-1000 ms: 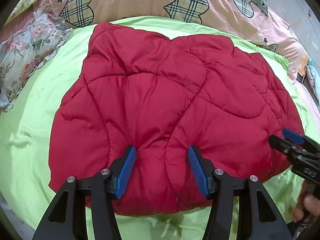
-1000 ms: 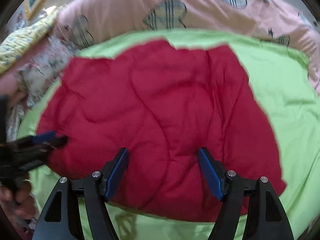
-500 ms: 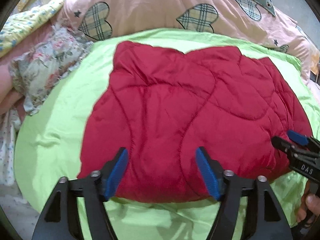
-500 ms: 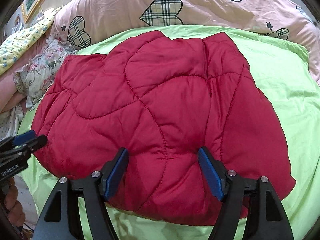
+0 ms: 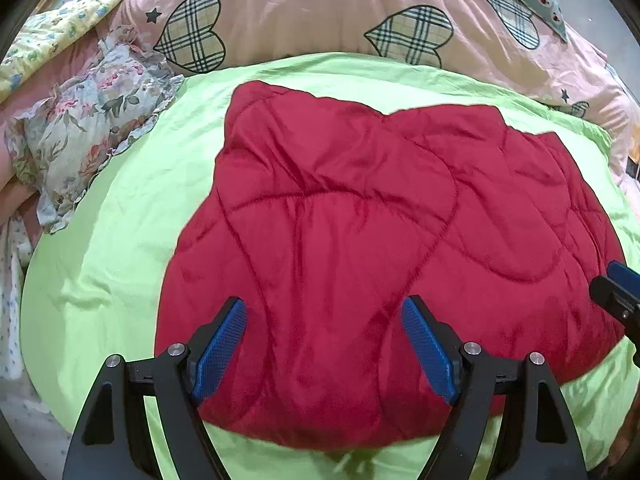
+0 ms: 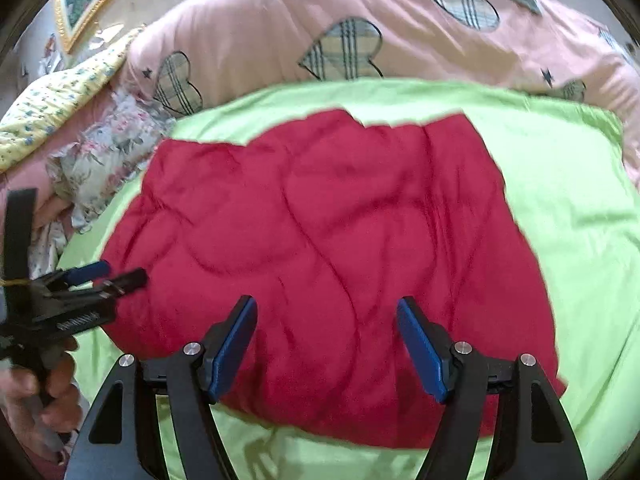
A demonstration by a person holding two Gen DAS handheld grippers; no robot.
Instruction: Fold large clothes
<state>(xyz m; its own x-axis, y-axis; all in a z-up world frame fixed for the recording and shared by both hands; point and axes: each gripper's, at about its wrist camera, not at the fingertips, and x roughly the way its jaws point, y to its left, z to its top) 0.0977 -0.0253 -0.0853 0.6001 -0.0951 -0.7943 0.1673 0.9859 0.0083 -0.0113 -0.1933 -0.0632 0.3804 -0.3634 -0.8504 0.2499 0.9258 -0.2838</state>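
Note:
A red quilted jacket [image 5: 380,220] lies folded in a puffy bundle on the green sheet [image 5: 120,240]. My left gripper [image 5: 324,304] hovers over its near edge, jaws opening, with the blue pads apart from the fabric. The right wrist view shows the same jacket [image 6: 328,216], with my right gripper [image 6: 326,300] open above its near edge and gripping nothing. The right gripper's tip [image 5: 616,284] pokes in at the right edge of the left wrist view. The left gripper [image 6: 122,273] appears at the left of the right wrist view, held by a hand [image 6: 40,392].
A pink duvet with plaid hearts [image 5: 320,8] is bunched along the far side of the bed. A floral pillow [image 5: 88,132] and a yellow flowered cloth [image 5: 60,36] lie at the far left. Green sheet [image 6: 580,220] shows around the jacket.
The left jaws have widened and let go of the jacket's near fold. Both grippers have lifted and drawn back, so the jacket looks smaller and more sheet shows.

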